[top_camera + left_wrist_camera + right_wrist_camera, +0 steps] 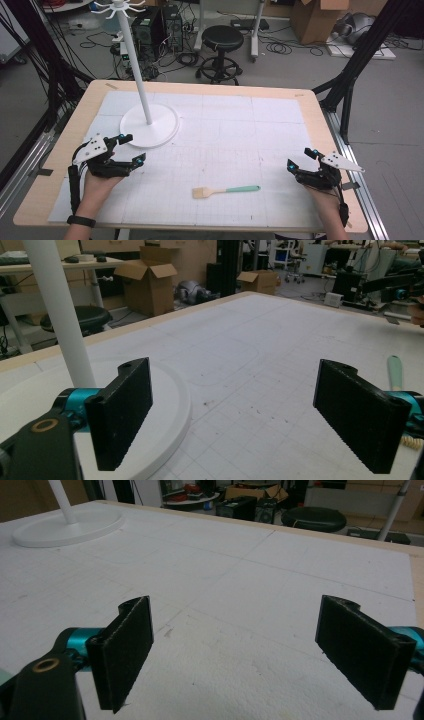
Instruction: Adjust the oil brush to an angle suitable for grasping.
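A pastry brush (227, 190) with a mint-green handle and a pale head lies flat on the white grid mat (235, 130), near the front edge. In the left gripper view its handle (395, 371) shows past the right jaw. A white hook stand (150, 125) with a round base and a tall pole rises at the back left. My left gripper (135, 148) hovers open just in front of that base (170, 405), with nothing between its jaws (232, 410). My right gripper (300, 157) is open over bare mat at the right, right of the brush, and holds nothing (232, 650).
The wooden table's rim (320, 107) borders the mat on all sides. Beyond the far edge are a black stool (222, 37), computer towers (150, 27), cardboard boxes (315, 17) and floor cables. Black frame legs (350, 75) stand at both sides.
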{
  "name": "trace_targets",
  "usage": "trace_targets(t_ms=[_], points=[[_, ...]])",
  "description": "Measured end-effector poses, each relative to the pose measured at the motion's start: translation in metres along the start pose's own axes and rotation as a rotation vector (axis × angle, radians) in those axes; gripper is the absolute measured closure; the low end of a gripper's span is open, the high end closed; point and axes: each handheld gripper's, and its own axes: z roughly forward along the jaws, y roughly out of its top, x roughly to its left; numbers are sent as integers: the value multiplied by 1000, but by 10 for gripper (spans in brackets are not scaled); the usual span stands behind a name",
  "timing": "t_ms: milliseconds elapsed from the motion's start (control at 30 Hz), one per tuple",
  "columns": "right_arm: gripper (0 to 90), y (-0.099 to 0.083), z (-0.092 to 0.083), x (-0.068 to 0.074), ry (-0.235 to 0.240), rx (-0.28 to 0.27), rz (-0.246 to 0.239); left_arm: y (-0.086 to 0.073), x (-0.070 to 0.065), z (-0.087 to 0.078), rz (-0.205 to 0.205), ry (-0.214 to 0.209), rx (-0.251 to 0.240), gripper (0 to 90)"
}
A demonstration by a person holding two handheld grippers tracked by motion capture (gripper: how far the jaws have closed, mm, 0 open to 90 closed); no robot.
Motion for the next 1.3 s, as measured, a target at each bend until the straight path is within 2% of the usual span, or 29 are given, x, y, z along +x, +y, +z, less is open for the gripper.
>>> trace_targets(t_ms=[400,867,1133,1300], points=[[148,2,1,1,15,-5,-9,1,-2,-2,13,-9,-2,164],[148,6,4,3,64,-7,-26,2,-2,-3,16,-18,-6,160],[148,11,8,7,136,-10,-46,3,-3,-4,14,-25,-11,160],[148,19,15,13,210,0,-59,5,-4,-5,21,-33,-17,159]])
